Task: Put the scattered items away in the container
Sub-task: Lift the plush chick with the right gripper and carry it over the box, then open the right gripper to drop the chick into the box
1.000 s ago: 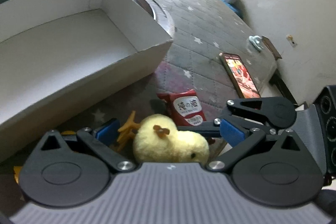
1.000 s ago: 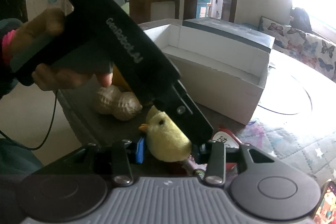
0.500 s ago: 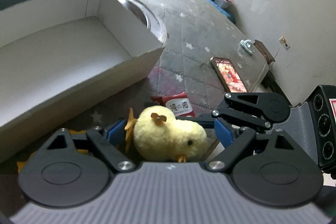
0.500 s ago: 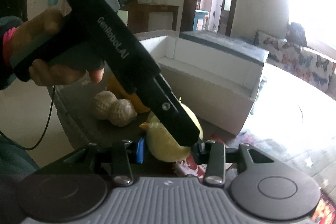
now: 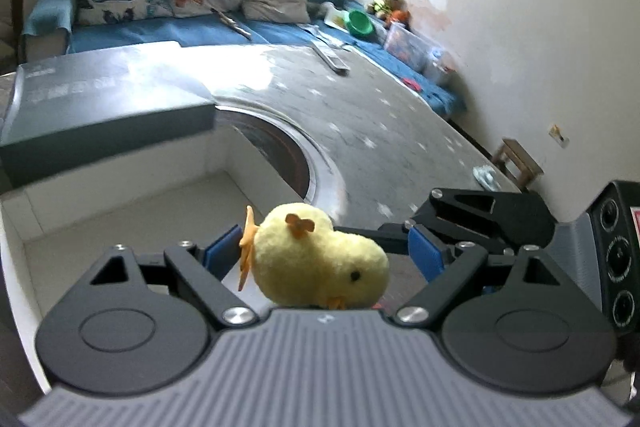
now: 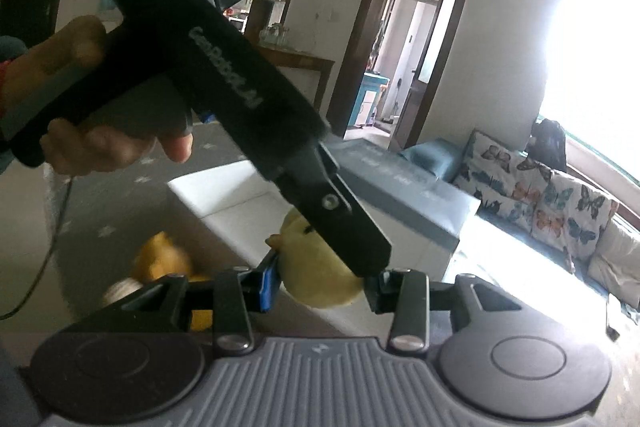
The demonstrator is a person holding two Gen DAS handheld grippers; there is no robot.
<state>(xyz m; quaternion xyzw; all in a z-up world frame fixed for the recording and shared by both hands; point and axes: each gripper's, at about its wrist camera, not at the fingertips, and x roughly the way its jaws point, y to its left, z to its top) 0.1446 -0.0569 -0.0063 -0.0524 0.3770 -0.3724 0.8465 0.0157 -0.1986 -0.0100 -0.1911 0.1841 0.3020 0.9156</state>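
Note:
A yellow plush chick (image 5: 320,263) hangs in the air over the near corner of the white open box (image 5: 120,211), held from two sides. My left gripper (image 5: 324,251) is shut around it: one blue pad meets its orange feet, and the other stands by its head. A finger (image 5: 372,233) of my right gripper is wedged there. In the right wrist view the chick (image 6: 316,279) sits pinched in my right gripper (image 6: 320,287). A finger (image 6: 352,227) of the left gripper lies across its top. The white box (image 6: 240,195) is just behind it.
The box's grey lid (image 5: 100,99) leans along its far side. A round inset (image 5: 280,147) and a remote (image 5: 330,57) lie on the star-patterned table. A peanut-shaped toy (image 6: 120,291) and a yellow item (image 6: 160,259) rest left of the box. A hand (image 6: 100,143) holds the left gripper.
Both grippers have lifted the chick off the table and carried it up toward the box. The red snack packet and the phone have dropped out of the left wrist view.

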